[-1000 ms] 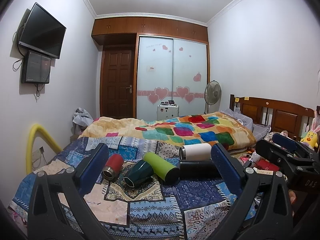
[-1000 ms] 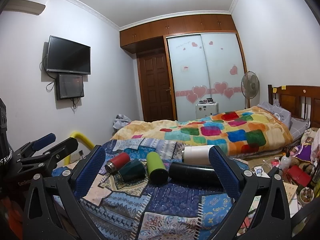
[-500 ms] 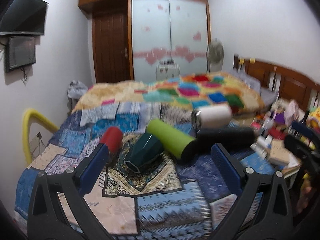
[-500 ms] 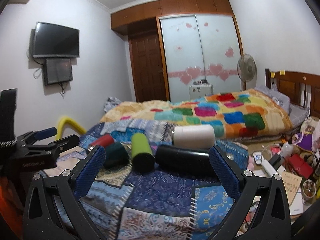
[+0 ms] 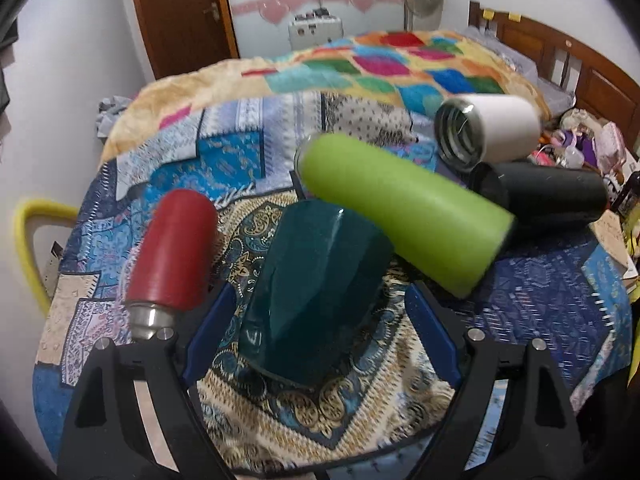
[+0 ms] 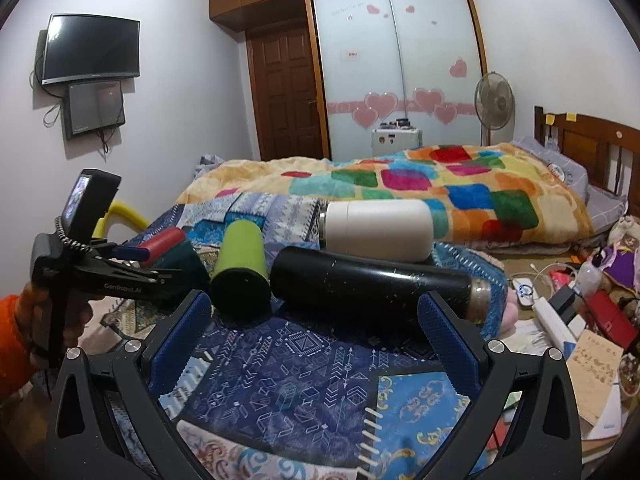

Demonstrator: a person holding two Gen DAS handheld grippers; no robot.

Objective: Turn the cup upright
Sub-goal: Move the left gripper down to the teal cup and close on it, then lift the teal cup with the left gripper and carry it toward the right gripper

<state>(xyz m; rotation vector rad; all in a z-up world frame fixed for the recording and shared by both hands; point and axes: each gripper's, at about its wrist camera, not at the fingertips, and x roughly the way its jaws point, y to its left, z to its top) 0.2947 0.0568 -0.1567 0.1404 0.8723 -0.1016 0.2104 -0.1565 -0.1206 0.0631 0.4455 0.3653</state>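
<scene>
Several cups lie on their sides on a patchwork cloth (image 5: 540,300). A dark green faceted cup (image 5: 312,292) lies between the open jaws of my left gripper (image 5: 320,320), its mouth toward the camera; the blue pads do not touch it. Beside it lie a red flask (image 5: 174,256), a lime green cup (image 5: 400,212), a black flask (image 5: 548,196) and a white cup (image 5: 488,132). My right gripper (image 6: 316,328) is open and empty, just in front of the black flask (image 6: 372,280). The left gripper's body (image 6: 100,276) shows at the left in the right wrist view.
The cloth covers a table in front of a bed with a colourful quilt (image 6: 420,184). Clutter of papers, boxes and cables (image 6: 580,320) lies on the floor at the right. A yellow tube (image 5: 24,240) curves up at the left edge.
My left gripper has moved forward and down until its open jaws straddle the dark green cup. My right gripper has moved slightly closer to the black flask.
</scene>
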